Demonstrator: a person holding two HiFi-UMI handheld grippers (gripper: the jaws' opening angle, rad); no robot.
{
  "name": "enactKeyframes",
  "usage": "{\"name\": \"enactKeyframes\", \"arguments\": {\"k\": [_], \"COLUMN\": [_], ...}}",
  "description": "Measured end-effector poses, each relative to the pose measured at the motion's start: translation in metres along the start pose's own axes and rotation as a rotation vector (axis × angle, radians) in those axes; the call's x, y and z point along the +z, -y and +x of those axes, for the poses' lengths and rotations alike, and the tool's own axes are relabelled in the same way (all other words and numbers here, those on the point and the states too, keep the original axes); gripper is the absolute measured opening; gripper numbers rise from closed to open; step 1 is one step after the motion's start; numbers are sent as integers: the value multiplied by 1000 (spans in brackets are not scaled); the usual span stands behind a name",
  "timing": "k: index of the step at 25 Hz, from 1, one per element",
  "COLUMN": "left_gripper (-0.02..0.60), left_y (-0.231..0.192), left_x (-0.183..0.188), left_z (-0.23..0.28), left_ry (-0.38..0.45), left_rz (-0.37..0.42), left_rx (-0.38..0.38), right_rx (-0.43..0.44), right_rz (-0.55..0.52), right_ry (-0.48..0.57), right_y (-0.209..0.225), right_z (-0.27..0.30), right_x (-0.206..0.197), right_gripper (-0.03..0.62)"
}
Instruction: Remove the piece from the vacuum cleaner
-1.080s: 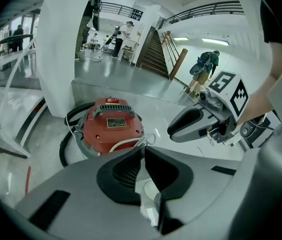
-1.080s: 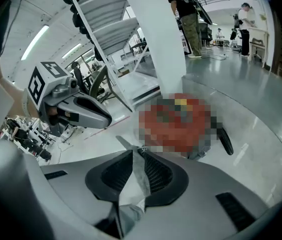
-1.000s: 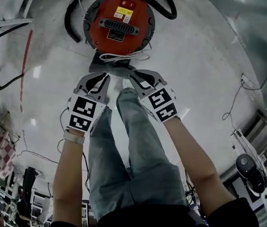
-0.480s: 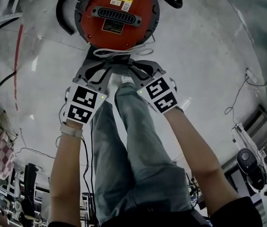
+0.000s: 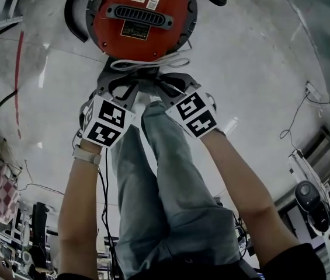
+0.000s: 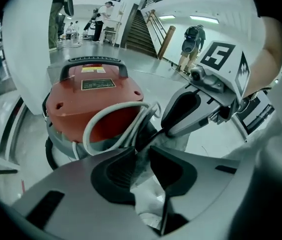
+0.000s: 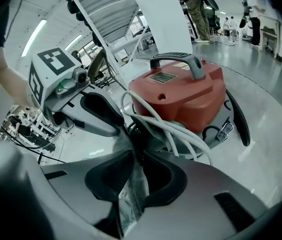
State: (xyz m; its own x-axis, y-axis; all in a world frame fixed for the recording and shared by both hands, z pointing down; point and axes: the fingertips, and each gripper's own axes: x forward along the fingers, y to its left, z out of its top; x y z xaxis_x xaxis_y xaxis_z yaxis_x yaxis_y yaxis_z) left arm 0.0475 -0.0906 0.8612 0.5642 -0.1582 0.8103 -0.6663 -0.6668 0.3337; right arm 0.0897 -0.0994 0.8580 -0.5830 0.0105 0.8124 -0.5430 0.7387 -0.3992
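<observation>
Crinkly grey piece point(image 7: 131, 204), maybe fabric, pinched by left gripper point(image 6: 142, 151), right gripper point(image 7: 139, 154) fingers point(image 7: 164, 179).

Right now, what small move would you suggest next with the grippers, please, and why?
Probably ease both back together: the left gripper and right gripper are each shut on the grey piece by the vacuum cleaner, close to its white cord.

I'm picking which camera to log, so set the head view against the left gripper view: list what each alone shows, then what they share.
Head view only: the person's jeans and both forearms. Left gripper view only: the left tool's jaws shut on the grey piece, and a staircase behind. Both: the red vacuum cleaner, its white cord and the right tool.
</observation>
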Motion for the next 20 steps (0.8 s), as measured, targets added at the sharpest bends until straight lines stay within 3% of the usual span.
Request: {"name": "enactKeyframes", "arguments": {"k": [4,12,20], "left_gripper": [91,91,81], "left_y": [-1,1,2], "left_x": [-1,-1,-3], "left_z": [3,8,7], "left_ry": [-19,-106,-125], "left_rz": [3,107,89], "left_rx": [-12,-47,-59], "right_rx": [-5,21,7], "right_rz": [-14,-41,-113], "right_ry": [1,3,2], "right_y": [0,-1,-4], "right_z": [2,2,-2], "right_x": [1,0,1], "right_gripper": [84,67,55]}}
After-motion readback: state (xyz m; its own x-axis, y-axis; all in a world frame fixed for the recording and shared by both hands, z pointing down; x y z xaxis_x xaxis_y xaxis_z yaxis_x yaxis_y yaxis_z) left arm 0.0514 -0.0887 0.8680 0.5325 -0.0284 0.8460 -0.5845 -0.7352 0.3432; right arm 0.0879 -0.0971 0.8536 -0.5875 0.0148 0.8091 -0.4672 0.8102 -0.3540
